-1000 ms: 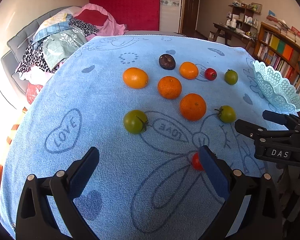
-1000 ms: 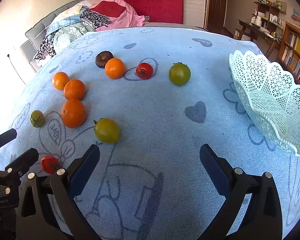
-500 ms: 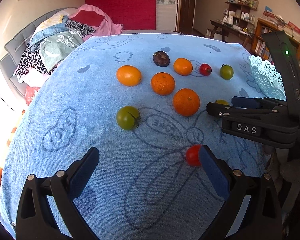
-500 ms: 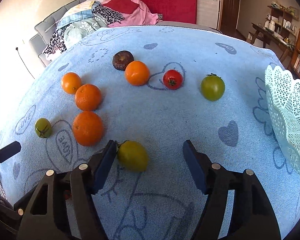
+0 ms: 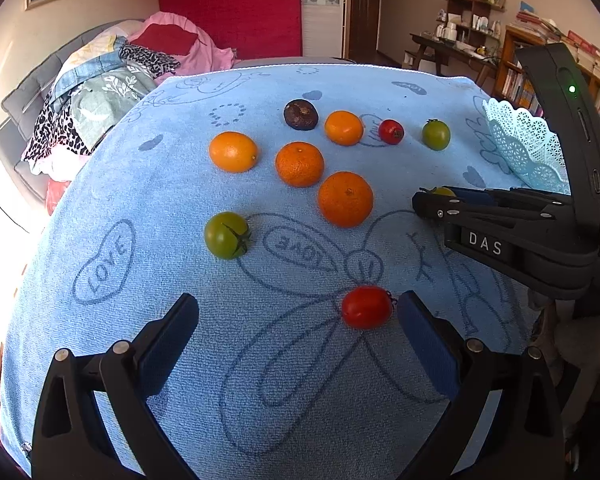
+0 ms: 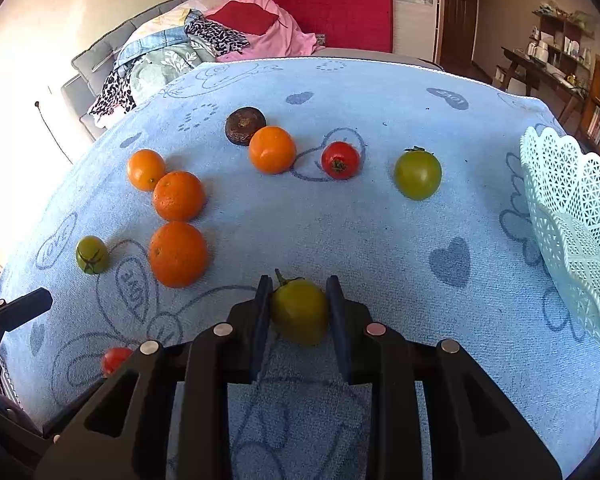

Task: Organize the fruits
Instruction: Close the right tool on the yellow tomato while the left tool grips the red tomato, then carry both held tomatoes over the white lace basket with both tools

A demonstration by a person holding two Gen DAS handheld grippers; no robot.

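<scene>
On my right gripper (image 6: 300, 312) the side reads "DAS" in white letters, clear in the left wrist view. Its two pads are clamped on a yellow-green tomato (image 6: 299, 311), which sits on the blue towel (image 6: 380, 240) with its stem pointing away from me. My left gripper (image 5: 298, 328) is spread wide with nothing between its pads; a small red tomato (image 5: 367, 306) lies just inside its right pad (image 5: 428, 348), very close, though I cannot tell whether they touch.

The towel carries drawn outlines and heart shapes, and I can read "LOVE" (image 5: 104, 262) in one heart on the left and again, upside down, in an oval near the middle. The rest of the fruit is spread over it: four oranges (image 5: 345, 199), a dark brown round fruit (image 5: 301, 114), another red tomato (image 5: 391, 131) and two green tomatoes (image 5: 435, 135), one far, one nearer on the left. A pale lacy basket (image 6: 572, 216) stands at the towel's right edge, well apart from the held tomato.

Behind the towel I see a grey couch (image 6: 96, 68) heaped with clothes, a red panel on the wall, a dark door, and bookshelves with a cluttered desk on the right.
</scene>
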